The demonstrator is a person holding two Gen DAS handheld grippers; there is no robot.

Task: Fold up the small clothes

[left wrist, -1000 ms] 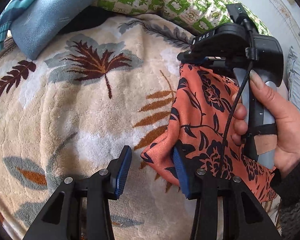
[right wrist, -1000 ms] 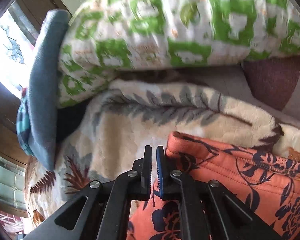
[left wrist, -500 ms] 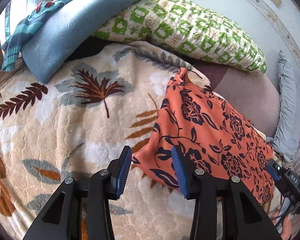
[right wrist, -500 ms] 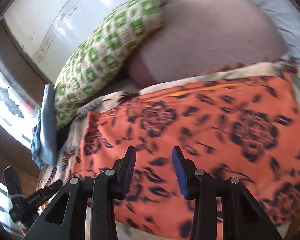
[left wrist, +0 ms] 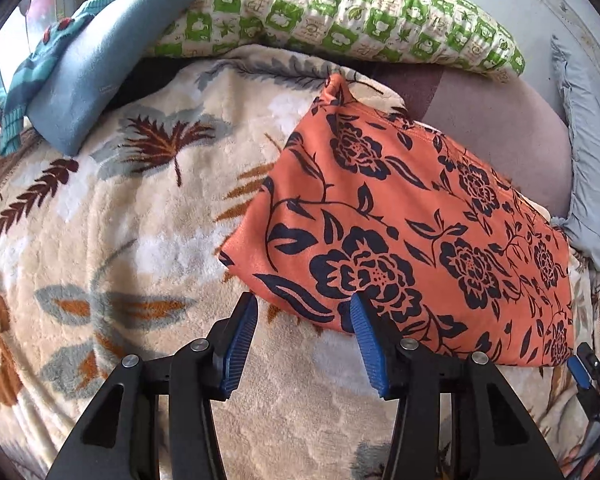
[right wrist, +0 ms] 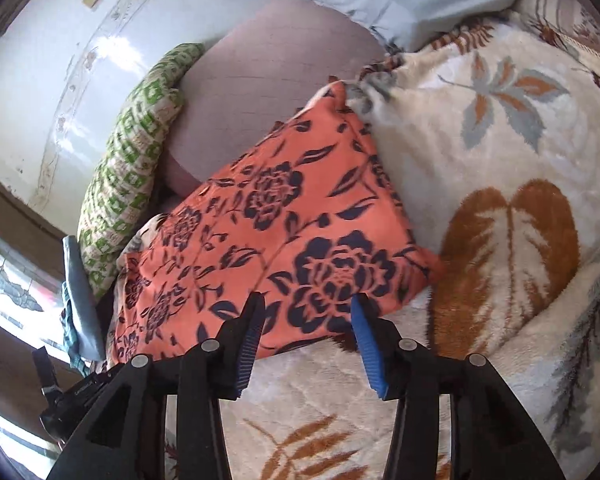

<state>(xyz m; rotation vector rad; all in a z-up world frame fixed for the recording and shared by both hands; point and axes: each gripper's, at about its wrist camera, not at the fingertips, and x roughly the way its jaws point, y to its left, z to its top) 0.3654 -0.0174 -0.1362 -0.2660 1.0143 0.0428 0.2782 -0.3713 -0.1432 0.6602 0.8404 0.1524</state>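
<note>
Both hands have let go and drawn back, jaws opening empty, the left gripper [left wrist: 302, 314] and right gripper [right wrist: 306, 314] at opposite near corners of the orange floral garment [left wrist: 412, 224], its long axis between them.

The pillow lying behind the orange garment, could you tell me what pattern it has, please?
The pillow has green and cream checks; the left wrist view shows it best.

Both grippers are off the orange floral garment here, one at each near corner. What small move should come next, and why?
Probably lower both grippers onto the near edge and pinch it. The orange floral garment lies flat on the leaf-print blanket. The left gripper and right gripper hang just above that edge, jaws opening with nothing gripped between them. Grabbing both near corners would set up the next fold.
</note>
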